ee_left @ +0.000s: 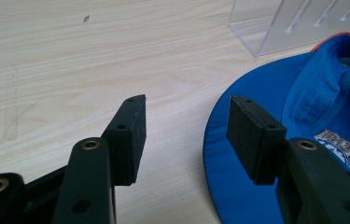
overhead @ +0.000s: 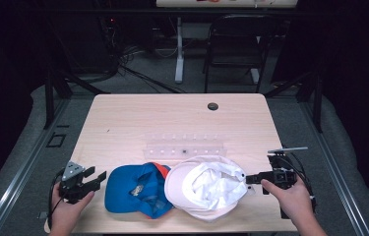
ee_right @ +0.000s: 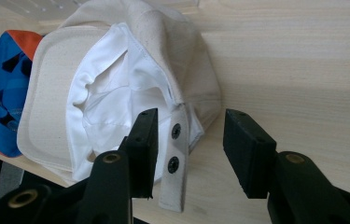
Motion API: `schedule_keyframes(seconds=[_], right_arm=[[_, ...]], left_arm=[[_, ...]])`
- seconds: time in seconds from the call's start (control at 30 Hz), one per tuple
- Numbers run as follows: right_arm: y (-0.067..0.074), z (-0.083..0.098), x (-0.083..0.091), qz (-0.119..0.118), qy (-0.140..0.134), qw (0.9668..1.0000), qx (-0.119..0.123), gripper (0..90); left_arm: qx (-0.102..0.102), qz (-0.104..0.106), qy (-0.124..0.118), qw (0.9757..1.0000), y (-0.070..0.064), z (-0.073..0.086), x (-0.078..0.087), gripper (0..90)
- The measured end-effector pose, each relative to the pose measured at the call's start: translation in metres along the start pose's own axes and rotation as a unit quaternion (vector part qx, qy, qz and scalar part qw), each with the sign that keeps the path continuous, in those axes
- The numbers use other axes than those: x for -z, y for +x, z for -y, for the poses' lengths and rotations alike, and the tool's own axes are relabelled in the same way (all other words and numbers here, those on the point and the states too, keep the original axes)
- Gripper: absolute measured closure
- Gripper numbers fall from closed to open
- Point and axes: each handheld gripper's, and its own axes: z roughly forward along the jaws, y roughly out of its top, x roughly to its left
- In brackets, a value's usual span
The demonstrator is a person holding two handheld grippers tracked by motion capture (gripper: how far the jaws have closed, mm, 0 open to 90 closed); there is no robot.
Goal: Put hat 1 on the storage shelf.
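White cap's strap sits between my right gripper's open jaws: I'd clamp squarely there. Left gripper gapes empty beside blue cap.

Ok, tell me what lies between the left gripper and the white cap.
The blue cap, upside down, its edge overlapping the white cap, as the high view shows. The left gripper sits just left of it, open.
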Motion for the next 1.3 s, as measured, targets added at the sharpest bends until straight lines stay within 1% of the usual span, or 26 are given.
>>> schedule_keyframes(seconds=[0.13, 0.17, 0.2, 0.3, 0.37, 0.43, 0.5, 0.53, 0.57, 0.6, 0.63, 0.67, 0.7, 0.73, 0.8, 0.83, 0.87, 0.9, 0.93, 0.97, 1.03, 1.07, 1.1, 1.2, 1.23, 1.3], right_arm=[[0.004, -0.003, -0.008, -0.003, 0.012, 0.9999, -0.003, 55.8], [0.004, -0.003, -0.011, -0.005, 0.017, 0.9998, -0.006, 55.8], [0.004, -0.004, -0.014, -0.005, 0.021, 0.9997, -0.008, 55.8], [0.003, -0.007, -0.025, -0.007, 0.033, 0.9992, -0.021, 55.9], [0.003, -0.007, -0.027, -0.006, 0.033, 0.9991, -0.026, 55.9], [0.002, -0.008, -0.031, -0.012, 0.037, 0.9987, -0.031, 55.9], [0.002, -0.008, -0.034, -0.008, 0.044, 0.9986, -0.029, 56.1], [0.003, -0.009, -0.035, -0.011, 0.048, 0.9984, -0.029, 57.0], [0.004, -0.009, -0.038, -0.003, 0.054, 0.9982, -0.028, 58.7], [0.004, -0.009, -0.038, -0.003, 0.054, 0.9982, -0.028, 58.7], [0.007, -0.009, -0.039, 0.005, 0.057, 0.9981, -0.023, 61.8], [0.007, -0.009, -0.039, 0.005, 0.057, 0.9981, -0.023, 61.8], [0.009, -0.01, -0.039, 0.006, 0.059, 0.9981, -0.02, 65.8], [0.009, -0.01, -0.039, 0.006, 0.059, 0.9981, -0.02, 65.8], [0.011, -0.01, -0.038, 0.017, 0.065, 0.9977, -0.014, 69.7], [0.012, -0.011, -0.037, 0.028, 0.075, 0.9968, -0.005, 72.8], [0.012, -0.011, -0.037, 0.028, 0.075, 0.9968, -0.005, 72.8], [0.015, -0.012, -0.037, 0.04, 0.08, 0.996, -0.001, 74.8], [0.015, -0.012, -0.037, 0.04, 0.08, 0.996, -0.001, 74.8], [0.017, -0.012, -0.038, 0.051, 0.085, 0.9951, 0.009, 75.8], [0.019, -0.012, -0.037, 0.055, 0.089, 0.9944, 0.009, 76.2], [0.02, -0.013, -0.037, 0.062, 0.097, 0.9932, 0.02, 76.4], [0.025, -0.014, -0.038, 0.071, 0.094, 0.9928, 0.024, 76.9], [0.03, -0.016, -0.038, 0.079, 0.097, 0.9919, 0.024, 77.3], [0.032, -0.017, -0.037, 0.085, 0.106, 0.9904, 0.025, 77.3], [0.035, -0.02, -0.037, 0.092, 0.114, 0.9889, 0.027, 77.3]], left_arm=[[-0.002, 0.001, 0.001, 1.0, 0.0, 0.0, 0.0, 48.0], [-0.003, 0.001, 0.001, 1.0, -0.001, 0.0, 0.0, 48.0], [-0.003, 0.0, -0.005, 1.0, -0.001, 0.001, -0.001, 48.1], [-0.005, 0.001, -0.004, 1.0, -0.001, 0.001, -0.001, 48.1], [-0.007, 0.0, -0.002, 1.0, -0.001, 0.001, -0.002, 48.1], [-0.006, 0.0, -0.002, 1.0, -0.001, 0.001, -0.002, 48.1], [-0.006, 0.0, -0.001, 1.0, -0.001, 0.001, -0.002, 48.1], [-0.006, 0.0, -0.002, 1.0, -0.001, 0.001, -0.002, 48.1], [-0.007, 0.0, 0.001, 1.0, -0.001, 0.001, -0.002, 48.1], [-0.007, 0.0, 0.001, 1.0, -0.001, 0.001, -0.002, 48.1], [-0.005, 0.002, -0.003, 1.0, -0.001, 0.001, -0.002, 48.1], [-0.005, 0.003, -0.002, 1.0, -0.001, 0.001, -0.002, 48.1], [-0.005, 0.002, -0.002, 1.0, -0.001, 0.001, -0.002, 48.1], [-0.005, 0.002, -0.002, 1.0, -0.001, 0.001, -0.002, 48.1], [-0.005, 0.002, -0.002, 1.0, 0.0, 0.001, -0.002, 48.1], [-0.005, 0.002, -0.002, 1.0, 0.0, 0.001, -0.002, 48.1], [-0.005, 0.002, -0.002, 1.0, 0.0, 0.001, -0.002, 48.1], [-0.005, 0.001, -0.001, 1.0, 0.0, 0.001, -0.002, 48.1], [-0.004, 0.001, -0.002, 1.0, 0.0, 0.001, -0.002, 48.1], [-0.005, 0.001, -0.001, 1.0, 0.0, 0.001, -0.002, 48.1], [-0.005, 0.0, -0.001, 1.0, 0.0, 0.001, -0.002, 48.1], [-0.005, 0.0, 0.0, 1.0, 0.0, 0.001, -0.002, 48.1], [-0.006, 0.0, 0.005, 1.0, 0.001, 0.001, -0.002, 48.2], [-0.005, 0.0, 0.0, 1.0, 0.0, 0.001, -0.003, 48.2], [-0.004, 0.0, 0.002, 1.0, 0.0, 0.001, -0.002, 48.2], [-0.003, 0.0, 0.002, 1.0, 0.0, 0.001, -0.003, 48.2]])
